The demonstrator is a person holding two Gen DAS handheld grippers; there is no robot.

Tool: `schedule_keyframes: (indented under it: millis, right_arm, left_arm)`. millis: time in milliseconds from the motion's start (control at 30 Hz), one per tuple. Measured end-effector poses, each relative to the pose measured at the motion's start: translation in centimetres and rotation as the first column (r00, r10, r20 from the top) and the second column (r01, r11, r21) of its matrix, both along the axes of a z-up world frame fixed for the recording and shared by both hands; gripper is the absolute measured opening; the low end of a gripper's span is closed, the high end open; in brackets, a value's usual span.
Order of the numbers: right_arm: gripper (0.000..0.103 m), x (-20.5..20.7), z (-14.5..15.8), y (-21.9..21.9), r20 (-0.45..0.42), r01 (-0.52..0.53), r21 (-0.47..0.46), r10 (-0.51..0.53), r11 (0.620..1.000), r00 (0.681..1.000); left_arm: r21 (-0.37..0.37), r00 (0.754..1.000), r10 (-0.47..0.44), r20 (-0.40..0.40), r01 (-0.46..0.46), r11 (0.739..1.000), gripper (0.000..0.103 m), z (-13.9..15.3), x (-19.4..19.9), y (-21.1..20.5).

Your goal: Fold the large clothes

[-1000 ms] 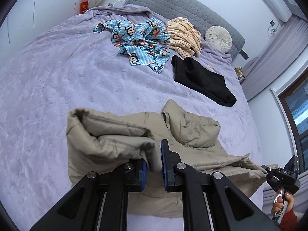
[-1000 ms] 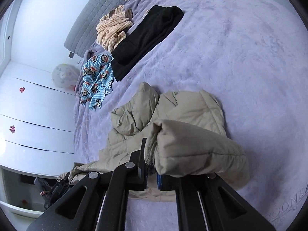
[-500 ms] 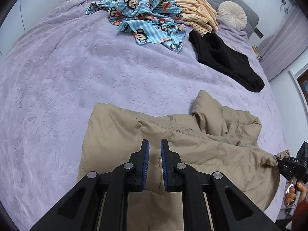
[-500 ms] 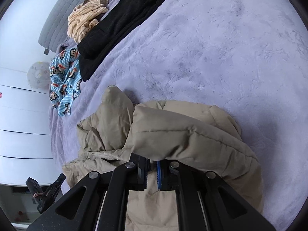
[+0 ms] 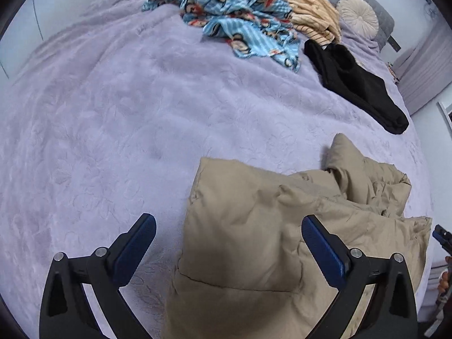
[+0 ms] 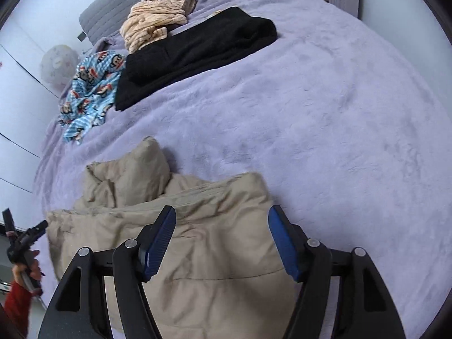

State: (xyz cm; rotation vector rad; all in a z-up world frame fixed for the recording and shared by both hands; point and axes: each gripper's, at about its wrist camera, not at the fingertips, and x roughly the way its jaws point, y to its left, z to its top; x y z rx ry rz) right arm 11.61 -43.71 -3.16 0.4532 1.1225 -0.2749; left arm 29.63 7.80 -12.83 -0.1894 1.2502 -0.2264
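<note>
A tan padded jacket (image 5: 262, 226) lies folded over on the lilac bedspread (image 5: 113, 118), near the front edge. My left gripper (image 5: 228, 226) hovers over the jacket's left edge; its jaws are opening wide and the pads touch nothing. In the right wrist view the same tan jacket (image 6: 214, 243) lies below my right gripper (image 6: 221, 217), whose jaws are opening with the fabric beneath them, not pinched. A bunched part of the jacket (image 6: 127, 175) sticks up at the far left.
Farther up the bed lie a blue monkey-print garment (image 5: 240, 17), a cream striped garment (image 5: 313, 17) and a black garment (image 5: 358, 84). A round cushion (image 5: 357, 17) rests against the grey headboard (image 6: 135, 0). A hand in a red sleeve (image 6: 19, 291) holds the left gripper (image 6: 25, 237).
Both grippers lowered the lifted jacket edge onto the bed and folded it over. Their jaws, shut on the fabric before, have opened and let it go.
</note>
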Motion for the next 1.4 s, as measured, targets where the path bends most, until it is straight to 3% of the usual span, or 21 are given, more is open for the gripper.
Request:
schedule_keyframes:
  millis: [67, 133, 167, 200, 233, 300, 400, 600, 700, 733, 833, 933, 1000, 1067, 1133, 1200, 1267, 1400]
  right_arm:
    - [0.072, -0.2, -2.0, -1.5, -0.05, 0.023, 0.017, -0.022, 1.0, 0.999]
    - [0.072, -0.3, -5.0, -3.0, -0.118, 0.065, 0.114, -0.052, 0.991, 0.992]
    - [0.064, -0.5, -6.3, -3.5, -0.14, 0.101, 0.16, -0.078, 0.982, 0.987]
    - [0.031, -0.7, -6.9, -3.6, -0.128, 0.12, 0.207, -0.095, 0.971, 0.987]
    - [0.023, -0.7, -6.9, -3.4, -0.11, 0.119, 0.239, -0.095, 0.964, 0.989]
    - [0.011, -0.3, -5.3, -2.1, -0.063, 0.086, 0.153, -0.077, 0.984, 0.995]
    - [0.011, 1.8, -4.8, -0.7, -0.059, 0.015, 0.044, -0.013, 0.999, 0.998]
    - [0.012, 4.6, -10.3, -0.7, -0.101, 0.026, 0.009, -0.025, 1.0, 0.995]
    - [0.015, 4.8, -10.8, -0.9, -0.091, 0.041, 0.011, -0.04, 0.999, 0.995]
    - [0.016, 4.7, -10.7, -1.1, -0.095, 0.053, 0.015, -0.051, 0.998, 0.994]
    - [0.028, 3.8, -9.0, -2.2, -0.116, 0.139, 0.022, -0.135, 0.99, 0.984]
    - [0.029, 2.6, -5.0, -1.7, -0.057, 0.171, -0.067, -0.175, 0.983, 0.983]
    - [0.029, 1.7, -1.8, 0.6, 0.02, 0.105, -0.146, -0.103, 0.984, 0.994]
    - [0.028, 1.4, -0.2, 3.8, 0.079, -0.043, -0.102, 0.051, 0.994, 0.996]
    - [0.028, 1.7, -0.2, 7.4, 0.099, -0.196, -0.041, 0.199, 0.98, 0.975]
    - [0.028, 2.6, -2.0, 10.7, 0.089, -0.315, 0.029, 0.312, 0.949, 0.946]
    - [0.028, 3.5, -4.7, 12.6, 0.05, -0.363, 0.062, 0.361, 0.93, 0.931]
    - [0.018, 4.9, -8.2, 12.2, 0.025, -0.351, 0.038, 0.351, 0.935, 0.936]
  left_arm:
    - [-0.053, 0.997, 0.009, -0.079, -0.013, 0.998, 0.089, -2.3, 0.4, 0.3]
    - [-0.132, 0.989, -0.012, -0.145, -0.007, 0.991, 0.048, -4.1, 0.4, 0.0]
    - [-0.135, 0.989, -0.016, -0.147, -0.004, 0.991, 0.041, -4.1, 0.2, -0.4]
    - [-0.116, 0.992, -0.032, -0.12, 0.018, 0.993, 0.029, -3.5, -0.1, -1.0]
    - [-0.082, 0.995, -0.049, -0.083, 0.042, 0.996, 0.024, -2.7, -0.4, -1.6]
    - [-0.012, 0.998, -0.056, -0.013, 0.056, 0.998, 0.022, -1.3, -0.6, -2.3]
    - [0.067, 0.998, -0.063, 0.018, 0.062, 0.996, 0.022, -2.2, 0.4, -3.2]
    - [0.121, 0.998, -0.027, 0.051, 0.02, 0.992, 0.025, -5.7, 1.4, -4.3]
    - [0.167, 0.998, -0.004, 0.063, -0.007, 0.986, 0.039, -5.7, 1.7, -4.4]
    - [0.181, 0.998, 0.016, 0.064, -0.027, 0.983, 0.043, -5.3, 1.7, -4.2]
    - [0.221, 0.989, 0.078, 0.124, -0.104, 0.97, 0.043, -2.0, 1.1, -3.4]
    - [0.203, 0.972, 0.042, 0.233, -0.09, 0.975, 0.043, 2.8, -0.8, -3.2]
    - [0.157, 0.966, -0.02, 0.258, -0.021, 0.987, 0.043, 4.9, -2.0, -4.1]
    - [0.103, 0.961, -0.106, 0.255, 0.082, 0.991, 0.043, 5.7, -3.3, -6.3]
    - [0.062, 0.955, -0.19, 0.229, 0.18, 0.982, 0.043, 4.8, -4.2, -9.3]
    - [0.023, 0.955, -0.235, 0.18, 0.234, 0.972, 0.043, 2.7, -4.5, -12.4]
    - [0.01, 0.961, -0.244, 0.129, 0.245, 0.97, 0.043, 0.2, -4.6, -15.0]
    - [0.094, 0.95, -0.258, 0.174, 0.245, 0.965, 0.043, -2.0, -4.2, -16.7]
